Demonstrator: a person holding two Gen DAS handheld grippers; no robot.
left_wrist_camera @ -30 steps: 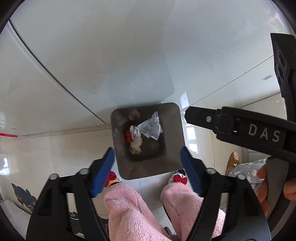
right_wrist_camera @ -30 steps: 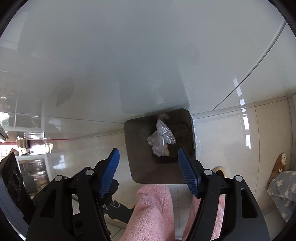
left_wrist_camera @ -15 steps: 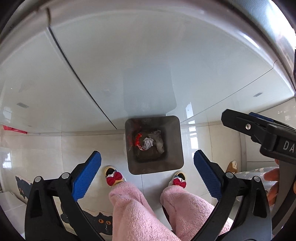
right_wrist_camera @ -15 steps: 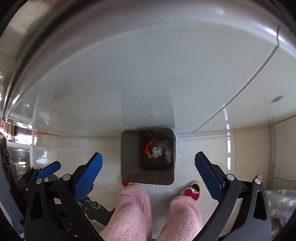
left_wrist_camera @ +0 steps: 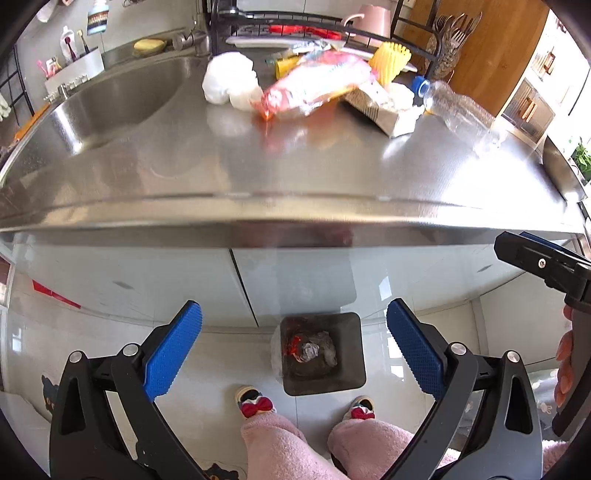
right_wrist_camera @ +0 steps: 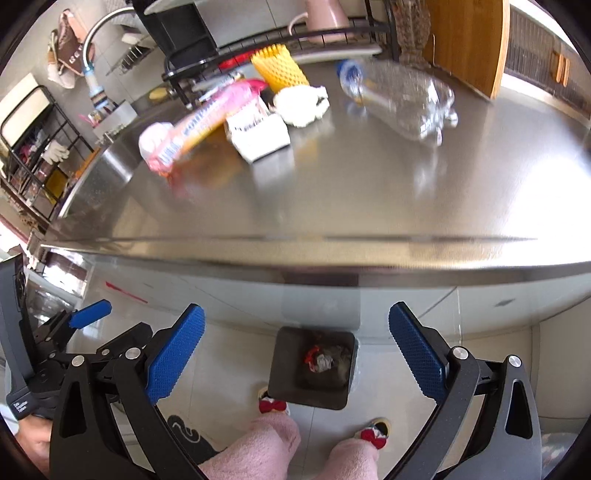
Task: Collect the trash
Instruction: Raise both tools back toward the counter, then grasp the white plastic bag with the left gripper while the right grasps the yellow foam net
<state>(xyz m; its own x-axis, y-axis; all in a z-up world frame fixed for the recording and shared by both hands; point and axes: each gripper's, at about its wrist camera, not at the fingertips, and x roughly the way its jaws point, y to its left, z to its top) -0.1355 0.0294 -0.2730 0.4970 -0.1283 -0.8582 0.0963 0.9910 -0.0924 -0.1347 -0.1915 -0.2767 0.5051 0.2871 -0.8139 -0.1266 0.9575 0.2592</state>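
Observation:
A dark square trash bin (left_wrist_camera: 356,384) (right_wrist_camera: 284,391) stands on the floor below the counter, with crumpled wrappers (left_wrist_camera: 310,350) inside. On the steel counter (left_wrist_camera: 295,177) lie a pink snack wrapper (left_wrist_camera: 317,85) (right_wrist_camera: 199,122), a white crumpled bag (left_wrist_camera: 229,81), a small carton (left_wrist_camera: 380,107) (right_wrist_camera: 258,133), a white tissue wad (right_wrist_camera: 303,103) and a clear plastic bottle (left_wrist_camera: 458,107) (right_wrist_camera: 399,99). My left gripper (left_wrist_camera: 293,350) and right gripper (right_wrist_camera: 295,350) are both open and empty, held above the bin in front of the counter edge.
A sink (left_wrist_camera: 122,99) is at the counter's left. A dish rack (left_wrist_camera: 314,29) with a pink cup and a yellow brush (right_wrist_camera: 279,68) stands at the back. A wooden board (right_wrist_camera: 465,40) leans at the right. The person's legs and slippers (left_wrist_camera: 255,402) stand by the bin.
Both grippers have risen and tilted up from close over the bin, and have opened wider. The counter and its trash have come into view. The bin looks smaller and farther.

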